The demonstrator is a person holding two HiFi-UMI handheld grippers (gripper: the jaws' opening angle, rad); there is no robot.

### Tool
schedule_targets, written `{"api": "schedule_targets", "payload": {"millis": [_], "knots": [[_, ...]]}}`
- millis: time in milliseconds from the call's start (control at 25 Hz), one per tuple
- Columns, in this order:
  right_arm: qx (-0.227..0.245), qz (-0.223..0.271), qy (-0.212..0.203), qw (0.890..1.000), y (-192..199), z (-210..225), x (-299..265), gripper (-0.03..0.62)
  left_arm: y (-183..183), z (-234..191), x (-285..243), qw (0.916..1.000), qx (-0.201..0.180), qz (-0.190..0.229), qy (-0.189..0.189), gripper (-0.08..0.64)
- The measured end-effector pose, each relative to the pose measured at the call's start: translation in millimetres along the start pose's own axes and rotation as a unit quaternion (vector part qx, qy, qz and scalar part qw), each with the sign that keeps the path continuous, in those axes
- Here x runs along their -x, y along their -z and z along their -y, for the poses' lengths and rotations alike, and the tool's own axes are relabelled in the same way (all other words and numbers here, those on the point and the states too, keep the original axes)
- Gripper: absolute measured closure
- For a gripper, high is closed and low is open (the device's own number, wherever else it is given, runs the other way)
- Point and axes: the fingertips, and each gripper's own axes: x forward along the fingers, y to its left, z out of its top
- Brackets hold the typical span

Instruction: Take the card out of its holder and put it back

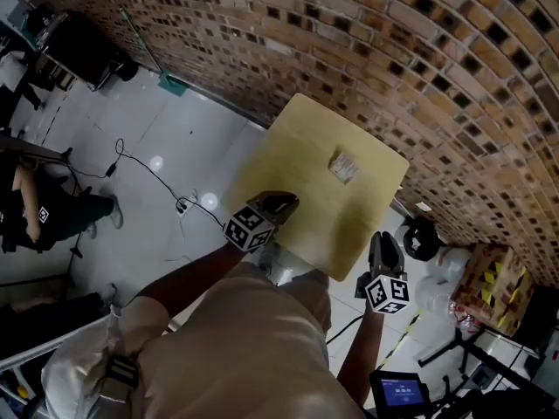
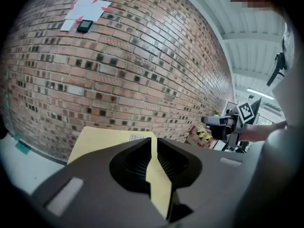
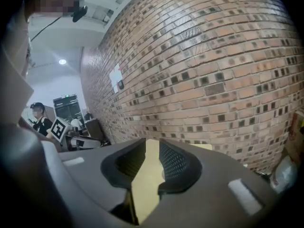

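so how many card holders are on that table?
1. The card holder lies on the table, toward its far right side by the brick wall. The left tool covers a little of the near edge.

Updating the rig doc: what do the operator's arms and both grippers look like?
The left gripper and right gripper are dark grey, each with a white cube bearing black square markers. Jaws are broad, matte grey, with ribbed black pads inside and a pale rectangular patch on each. Forearms are bare; the person wears a beige top.
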Motion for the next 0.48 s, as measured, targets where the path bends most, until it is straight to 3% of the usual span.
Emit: {"api": "schedule_targets", "payload": {"millis": [280,480], "knots": [[0.035,-0.038,-0.083,0.995,-21,38,-42,0.508,-18,22,-35,0.9976,0.031,0.009,-0.061,0.5],[0.071,-0.071,-0.119,0.988,-26,63,-70,0.508,-38,40,-60,0.995,0.044,0.027,-0.085,0.499]]}}
